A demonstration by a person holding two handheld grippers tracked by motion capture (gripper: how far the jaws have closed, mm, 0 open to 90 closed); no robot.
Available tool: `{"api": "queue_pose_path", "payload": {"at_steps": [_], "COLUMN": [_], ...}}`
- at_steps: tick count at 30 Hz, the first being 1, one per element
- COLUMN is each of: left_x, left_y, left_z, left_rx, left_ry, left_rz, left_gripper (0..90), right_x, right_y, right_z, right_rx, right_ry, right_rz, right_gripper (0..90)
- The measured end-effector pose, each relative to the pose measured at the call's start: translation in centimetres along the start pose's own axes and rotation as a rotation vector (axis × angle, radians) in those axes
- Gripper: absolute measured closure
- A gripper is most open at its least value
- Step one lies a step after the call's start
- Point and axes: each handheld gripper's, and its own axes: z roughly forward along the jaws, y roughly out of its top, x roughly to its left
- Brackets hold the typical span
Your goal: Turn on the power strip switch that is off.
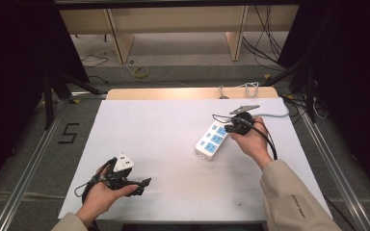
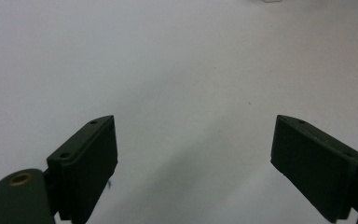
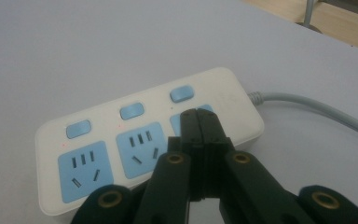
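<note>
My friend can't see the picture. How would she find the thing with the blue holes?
Start at the white table, then look to its right side, just beside the person's right hand. There lies a white power strip with three blue sockets and three blue buttons. A grey cable trails from its far end, and the right gripper rests shut over one socket.

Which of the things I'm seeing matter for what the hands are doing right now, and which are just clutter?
In play:
- power strip
- its grey cord
- right gripper, shut, over the strip's end socket
- left gripper, open above the white table

Lying about:
- cables on the floor
- wooden frame behind
</note>
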Motion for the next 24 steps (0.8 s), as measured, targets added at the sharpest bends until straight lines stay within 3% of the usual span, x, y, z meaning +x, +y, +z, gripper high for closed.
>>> {"api": "queue_pose_path", "payload": {"at_steps": [24], "left_x": [-0.3], "left_y": [0.0], "left_z": [0.0], "left_rx": [0.000], "left_ry": [-0.008], "left_rz": [0.009], "left_gripper": [14.3], "right_x": [0.2], "right_y": [0.6], "right_z": [1.6], "right_rx": [0.031], "right_ry": [-0.009], "right_rz": [-0.003], "right_gripper": [90.0]}}
